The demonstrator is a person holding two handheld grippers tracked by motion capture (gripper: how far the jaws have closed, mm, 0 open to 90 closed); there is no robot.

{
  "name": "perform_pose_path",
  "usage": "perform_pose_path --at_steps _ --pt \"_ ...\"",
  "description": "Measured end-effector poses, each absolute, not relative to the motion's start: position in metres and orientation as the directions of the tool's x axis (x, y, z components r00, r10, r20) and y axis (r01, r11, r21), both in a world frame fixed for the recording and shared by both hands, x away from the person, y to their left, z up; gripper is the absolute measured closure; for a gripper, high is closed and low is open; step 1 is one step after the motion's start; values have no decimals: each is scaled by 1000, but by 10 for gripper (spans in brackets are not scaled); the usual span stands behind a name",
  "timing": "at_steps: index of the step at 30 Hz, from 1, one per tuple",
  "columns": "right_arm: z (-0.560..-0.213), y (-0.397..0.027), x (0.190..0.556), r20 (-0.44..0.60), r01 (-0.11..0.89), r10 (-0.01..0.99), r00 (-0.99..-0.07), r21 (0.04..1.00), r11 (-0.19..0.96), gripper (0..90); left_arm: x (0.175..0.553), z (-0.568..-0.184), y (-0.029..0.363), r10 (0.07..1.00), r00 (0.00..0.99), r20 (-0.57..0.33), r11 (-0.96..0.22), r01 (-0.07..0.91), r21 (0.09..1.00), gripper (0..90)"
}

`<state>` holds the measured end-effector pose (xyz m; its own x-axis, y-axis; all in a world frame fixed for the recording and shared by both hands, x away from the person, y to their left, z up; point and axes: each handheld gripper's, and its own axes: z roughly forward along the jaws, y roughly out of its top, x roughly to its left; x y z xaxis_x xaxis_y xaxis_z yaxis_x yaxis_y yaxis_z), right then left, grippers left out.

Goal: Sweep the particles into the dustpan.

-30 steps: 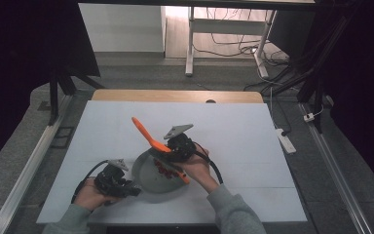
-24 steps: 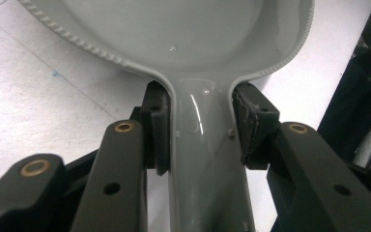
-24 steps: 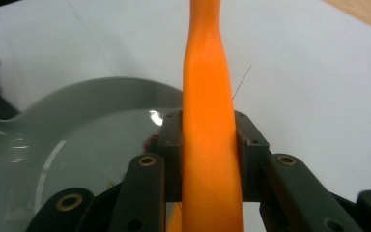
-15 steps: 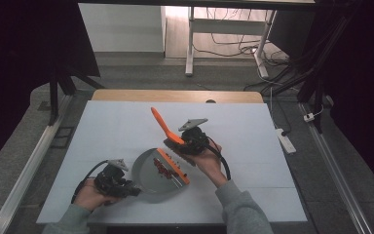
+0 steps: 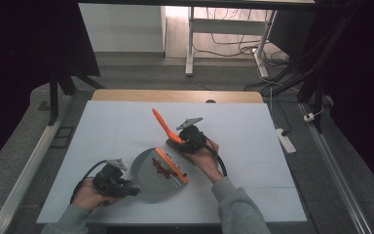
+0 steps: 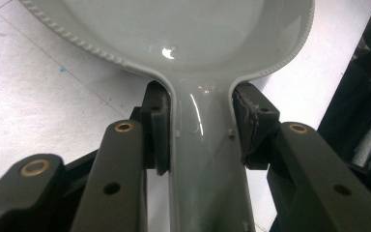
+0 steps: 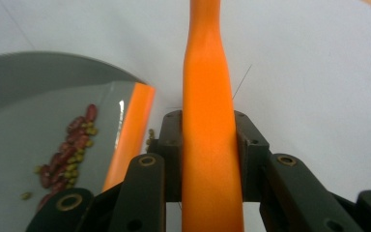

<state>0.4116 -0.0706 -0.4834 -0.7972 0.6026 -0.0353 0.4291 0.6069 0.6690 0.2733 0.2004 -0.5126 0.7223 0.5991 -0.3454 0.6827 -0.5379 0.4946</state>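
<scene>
**Dustpan held at the handle, orange brush clamped in the other jaws**

High view: the grey dustpan (image 5: 148, 170) lies low and centre on the white table (image 5: 253, 126), its orange front edge facing right, with beans (image 5: 161, 167) gathered just behind that edge. The left gripper (image 5: 126, 187) at lower left grips its handle. Right of centre, the right gripper (image 5: 177, 139) holds the orange brush handle (image 5: 161, 123), which slants toward the upper left.

Left gripper view: the dustpan's handle (image 6: 207, 159) runs up the middle between the two jaws, both pads pressed against its sides.

Right gripper view: the brush handle (image 7: 211, 135) stands upright at centre, jaws closed on it. The dustpan (image 7: 24, 121) sits at left, beans (image 7: 72, 145) along its orange edge.
</scene>
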Motion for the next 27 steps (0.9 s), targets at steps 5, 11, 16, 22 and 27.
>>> perform_pose_path --at_steps 5,11,16,22,27 --pt "-486 -62 415 -16 441 601 -799 665 603 708 273 -513 200 601 721 -346 -536 684 495 618" --pt "-487 -49 404 -37 410 568 -822 654 636 708 273 -513 200 602 721 -345 -536 684 495 619" --pt "-487 -48 397 -9 408 551 -835 661 629 708 273 -513 200 602 721 -345 -536 684 494 618" --pt "-483 -43 385 50 399 508 -860 687 608 708 273 -513 200 600 723 -343 -540 682 493 618" --pt "-474 -37 376 60 363 461 -885 710 604 708 273 -513 200 602 721 -344 -537 684 494 618"
